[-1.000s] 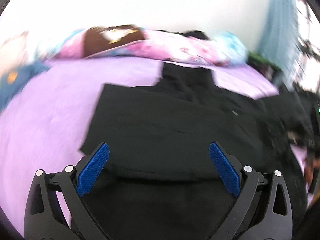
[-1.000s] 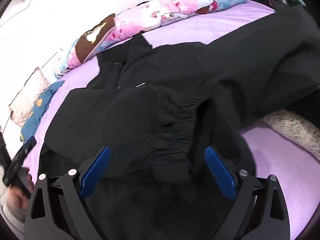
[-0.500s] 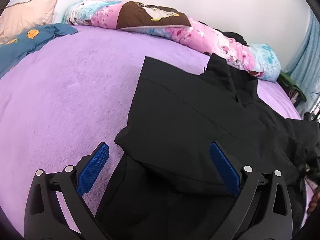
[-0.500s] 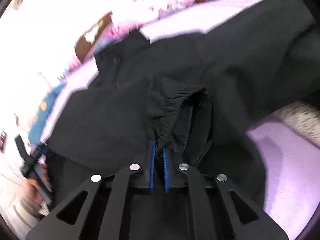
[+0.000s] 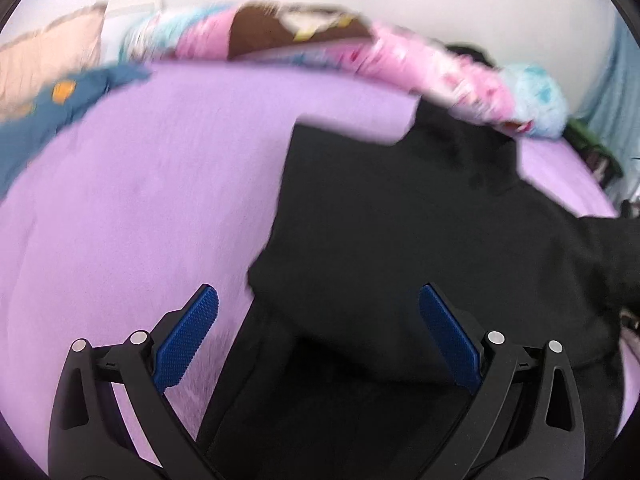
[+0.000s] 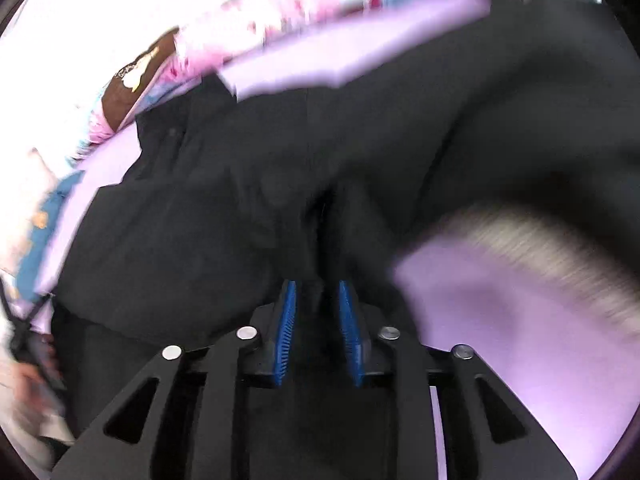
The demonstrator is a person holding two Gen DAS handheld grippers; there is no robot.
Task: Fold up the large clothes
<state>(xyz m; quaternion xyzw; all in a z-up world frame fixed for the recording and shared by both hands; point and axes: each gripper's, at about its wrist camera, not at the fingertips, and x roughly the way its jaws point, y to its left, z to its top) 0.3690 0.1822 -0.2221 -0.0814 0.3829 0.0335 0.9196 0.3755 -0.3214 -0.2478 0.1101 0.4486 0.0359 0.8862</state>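
Right gripper (image 6: 318, 300), clamped on the black jacket's (image 5: 400, 216) cuff moments ago, is opening, cloth between its jaws; left gripper (image 5: 318, 312) stays wide apart, sleeve fold likely placed

1. The black jacket (image 5: 420, 216) is big and dark, and it lies spread out on the purple bed (image 5: 140, 200).
2. Its collar end points toward the pink blanket roll at the far side of the bed.
3. One side is folded in, with a straight edge.
4. A bunched-up part of the jacket (image 6: 320, 240) sits between two blue fingers (image 6: 286, 332).
5. The pictures are blurry.
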